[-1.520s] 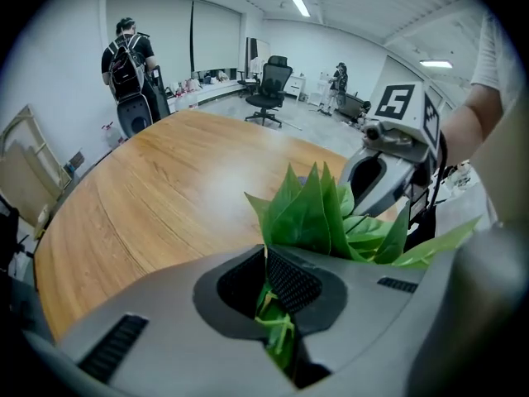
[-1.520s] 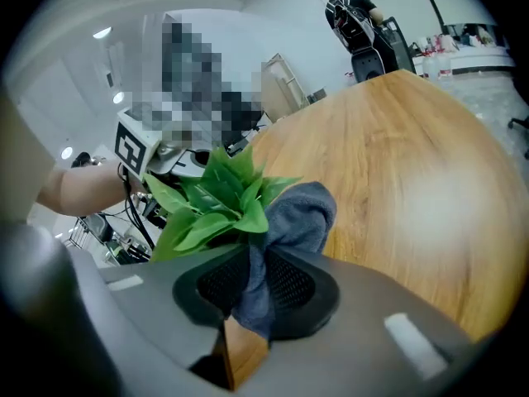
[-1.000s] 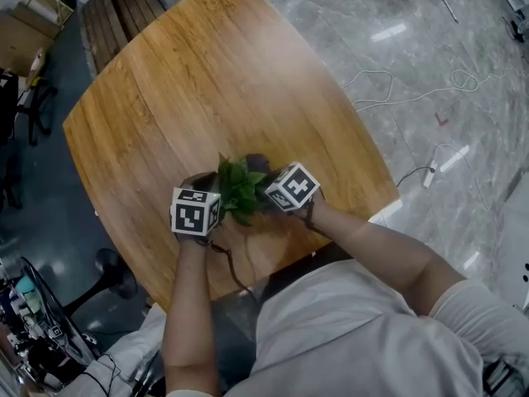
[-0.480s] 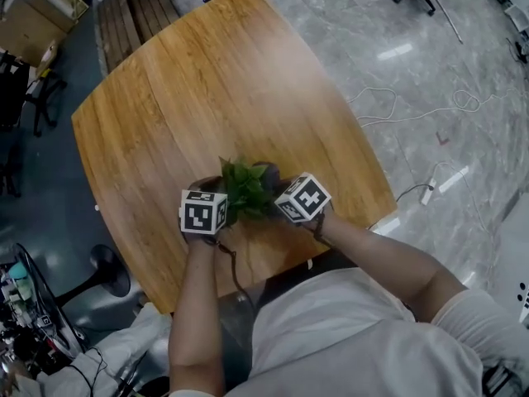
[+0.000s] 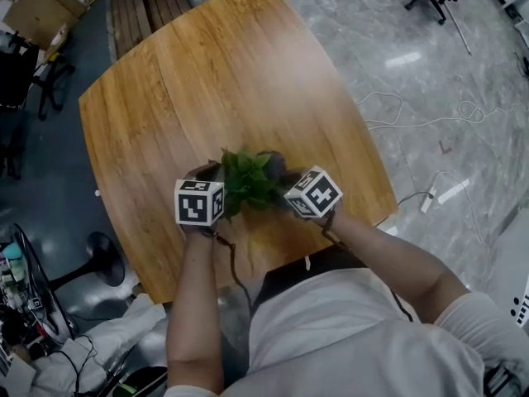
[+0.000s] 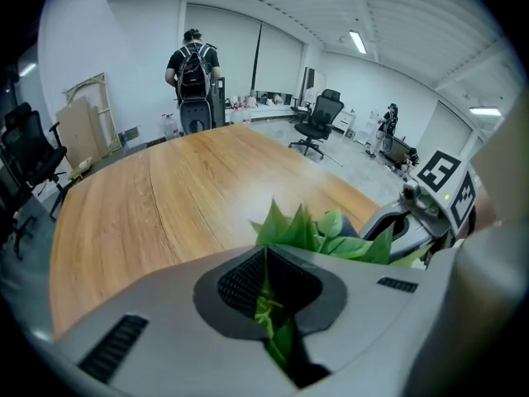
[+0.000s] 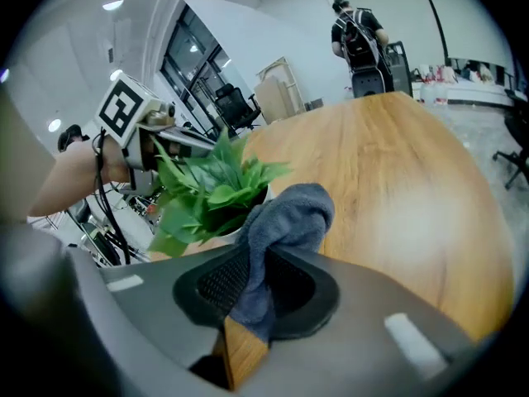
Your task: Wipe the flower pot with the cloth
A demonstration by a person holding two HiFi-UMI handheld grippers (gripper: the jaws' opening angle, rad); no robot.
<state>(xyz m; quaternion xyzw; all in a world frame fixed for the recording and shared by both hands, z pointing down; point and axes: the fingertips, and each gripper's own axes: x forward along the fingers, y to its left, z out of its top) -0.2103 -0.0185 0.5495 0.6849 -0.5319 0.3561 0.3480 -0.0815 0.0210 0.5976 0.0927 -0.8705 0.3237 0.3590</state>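
Close to the person's body, near the front edge of the wooden worktop [image 5: 215,81], the left tongs [image 6: 269,308] pinch a leaf of the green leafy plant [image 5: 246,180]. The right tongs [image 7: 248,300] grip a bunched grey cloth [image 7: 285,217] lying against the rim of the pale flower pot [image 7: 227,234]. From above, leaves hide most of the pot. Each tool carries a cube with black-and-white square markers [image 5: 198,203]. Beyond the worktop's far end a person with a backpack [image 6: 192,64] stands near a black office chair [image 6: 320,116], and white cables [image 5: 413,110] trail over the grey marble floor [image 5: 463,40].
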